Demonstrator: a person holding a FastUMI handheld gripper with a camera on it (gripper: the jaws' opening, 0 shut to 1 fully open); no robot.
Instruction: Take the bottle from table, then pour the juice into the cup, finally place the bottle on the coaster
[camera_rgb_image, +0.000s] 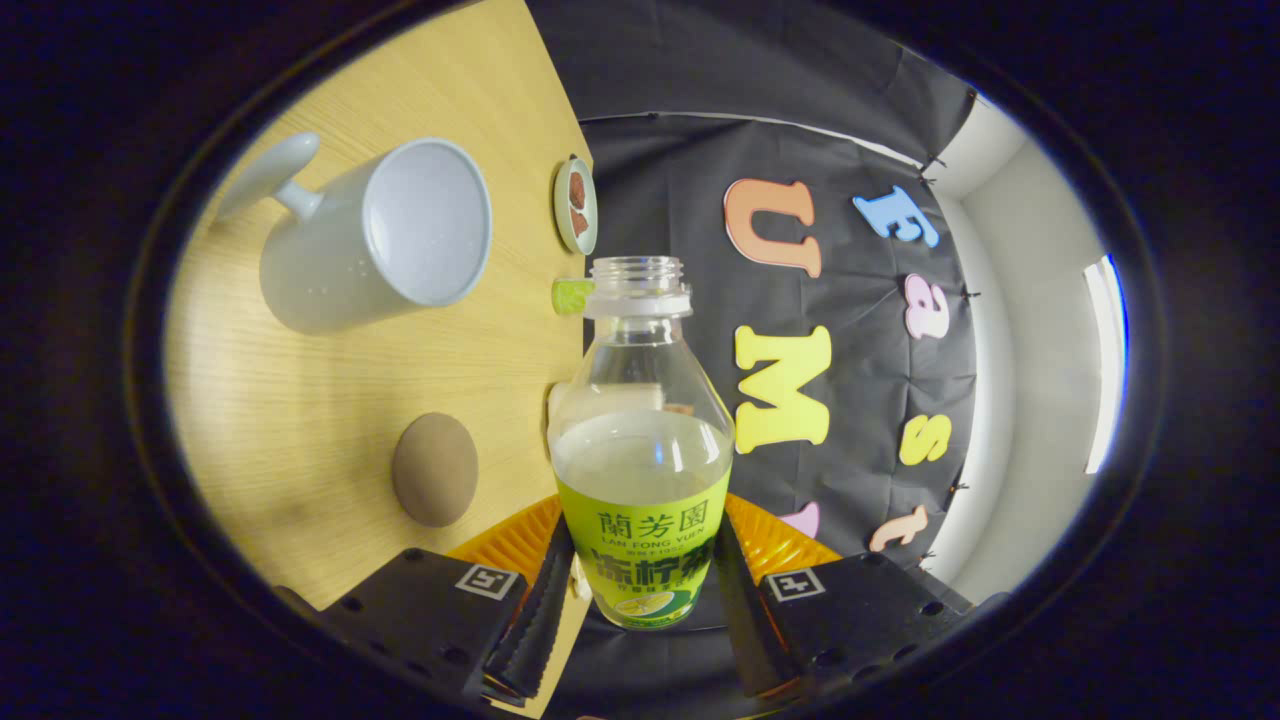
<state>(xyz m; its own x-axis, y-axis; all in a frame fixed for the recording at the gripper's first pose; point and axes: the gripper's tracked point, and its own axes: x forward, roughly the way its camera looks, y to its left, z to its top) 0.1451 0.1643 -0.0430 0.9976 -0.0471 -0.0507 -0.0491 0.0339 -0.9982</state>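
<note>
Gripper (645, 590) is clamped on the bottle (642, 450), both fingers pressing the green label from either side, one finger (540, 610) on the left flank and the other on the right flank. Bottle sits between the jaws, neck pointing away from them, cap off, mouth open at the far end with a white ring under the thread. Pale cloudy juice fills the lower body up to just above the label; upper body is clear. The whole scene looks rolled: the wooden table (300, 420) appears as a tilted plane on the left side of the fingers, with the booth wall beyond the bottle and to the right. White cup (385, 235) stands on the table, well ahead of the left finger and left of the bottle neck, its opening facing toward the bottle, handle sticking out on the far side; inside looks pale, contents cannot be told. Round brown coaster (434, 469) lies flat on the table just ahead of the left finger, apart from the cup and close beside the bottle's lower body. Small dish (576, 204) holding something reddish sits near the table edge beyond the bottle mouth. Small green cap (570, 295) lies on the table right beside the bottle neck.
</note>
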